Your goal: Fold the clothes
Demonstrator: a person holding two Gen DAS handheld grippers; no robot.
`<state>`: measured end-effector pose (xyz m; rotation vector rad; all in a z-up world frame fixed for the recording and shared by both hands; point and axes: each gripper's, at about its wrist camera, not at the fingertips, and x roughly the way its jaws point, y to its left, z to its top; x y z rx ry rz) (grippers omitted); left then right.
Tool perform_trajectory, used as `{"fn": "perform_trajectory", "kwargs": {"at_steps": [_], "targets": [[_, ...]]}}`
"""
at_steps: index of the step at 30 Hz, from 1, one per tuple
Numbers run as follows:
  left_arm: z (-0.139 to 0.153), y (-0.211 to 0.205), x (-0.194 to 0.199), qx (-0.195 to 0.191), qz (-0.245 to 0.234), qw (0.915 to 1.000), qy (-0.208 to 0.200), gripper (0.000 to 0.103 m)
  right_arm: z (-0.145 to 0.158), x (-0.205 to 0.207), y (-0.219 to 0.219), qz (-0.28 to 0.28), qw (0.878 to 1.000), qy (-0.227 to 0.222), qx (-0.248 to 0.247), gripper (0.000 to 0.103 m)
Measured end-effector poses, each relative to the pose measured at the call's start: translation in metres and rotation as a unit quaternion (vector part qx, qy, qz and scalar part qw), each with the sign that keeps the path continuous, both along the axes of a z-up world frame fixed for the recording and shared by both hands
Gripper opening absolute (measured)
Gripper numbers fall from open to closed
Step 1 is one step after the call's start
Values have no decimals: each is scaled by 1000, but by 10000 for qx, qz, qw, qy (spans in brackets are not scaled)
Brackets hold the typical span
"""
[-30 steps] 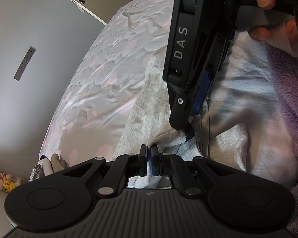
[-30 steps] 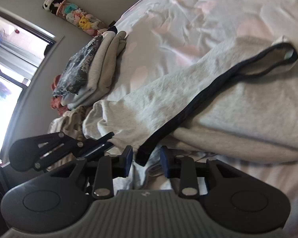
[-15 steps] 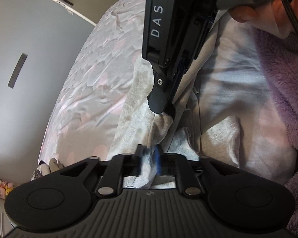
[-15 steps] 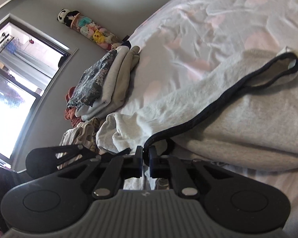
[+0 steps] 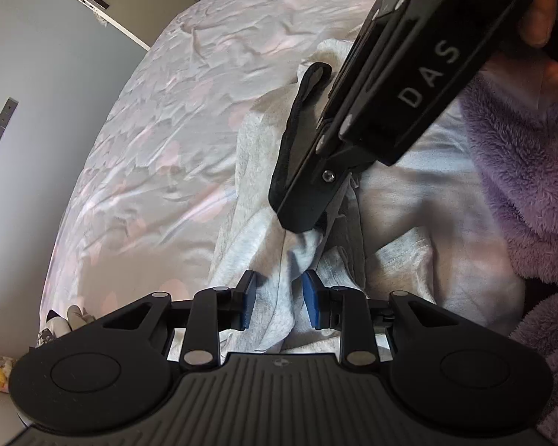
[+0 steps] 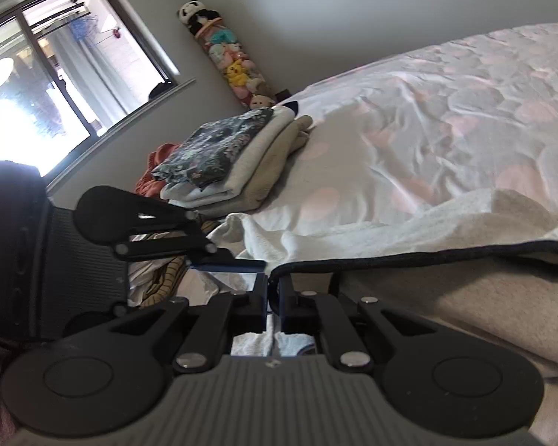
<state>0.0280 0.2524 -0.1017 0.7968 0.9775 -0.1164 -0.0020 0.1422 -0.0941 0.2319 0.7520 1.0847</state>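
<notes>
1. The left gripper (image 5: 279,299) was opening, letting go of the grey garment (image 5: 264,260) on the bed (image 5: 175,119).
2. The right gripper (image 6: 273,295) had clenched its dark trim (image 6: 409,256), so the fold passed to it.

I see a light grey garment (image 6: 465,223) edged in black, a white bed (image 6: 446,119) cover with pale pink blotches, a dark floral piece (image 6: 212,148) topping the cream stack, and my fuzzy purple sleeve (image 5: 520,171).
</notes>
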Motion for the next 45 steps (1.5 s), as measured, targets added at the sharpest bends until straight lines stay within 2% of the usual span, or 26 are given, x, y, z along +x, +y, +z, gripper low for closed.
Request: {"fn": "perform_trajectory", "kwargs": {"at_steps": [6, 7, 8, 12, 17, 19, 22, 26, 28, 30, 34, 40, 44, 45], "targets": [[-2, 0, 5, 178, -53, 9998, -57, 26, 4, -8, 5, 263, 9993, -257, 83, 7], [-3, 1, 6, 192, -63, 9998, -47, 24, 5, -9, 5, 276, 9991, -295, 135, 7], [-3, 2, 6, 205, -54, 9998, -31, 15, 6, -9, 3, 257, 9990, -319, 164, 7], [-2, 5, 6, 249, 54, 9997, -52, 4, 3, -5, 4, 170, 9995, -250, 133, 7], [2, 5, 4, 433, 207, 9988, -89, 3, 2, -7, 9, 201, 9993, -321, 6, 9], [1, 6, 2, 497, 274, 9984, -69, 3, 2, -9, 11, 183, 9990, -407, -60, 16], [1, 8, 1, 467, 336, 9983, -38, 2, 5, -16, 12, 178, 9973, -688, -180, 18], [0, 8, 0, 433, 364, 9984, -2, 2, 9, -33, 21, 225, 9888, -1356, -585, 21], [-1, 6, -1, 430, 327, 9985, 10, 2, 12, -44, 25, 287, 9810, -1755, -772, 40], [-1, 5, -1, 422, 280, 9987, 23, 2, 13, -55, 30, 388, 9717, -2139, -924, 44], [-5, -1, -4, 555, 31, 9984, 104, 2, 7, -64, 43, 493, 9546, -2545, -1468, 43], [-14, -10, -10, 750, -308, 9965, 199, 2, -2, -62, 54, 534, 9444, -2634, -1892, 40], [-14, -13, -11, 727, -406, 9964, 167, 2, -8, -59, 60, 596, 9398, -2603, -2133, 30], [-14, -13, -11, 710, -412, 9965, 163, 2, -9, -58, 61, 606, 9389, -2597, -2174, 24]]}}
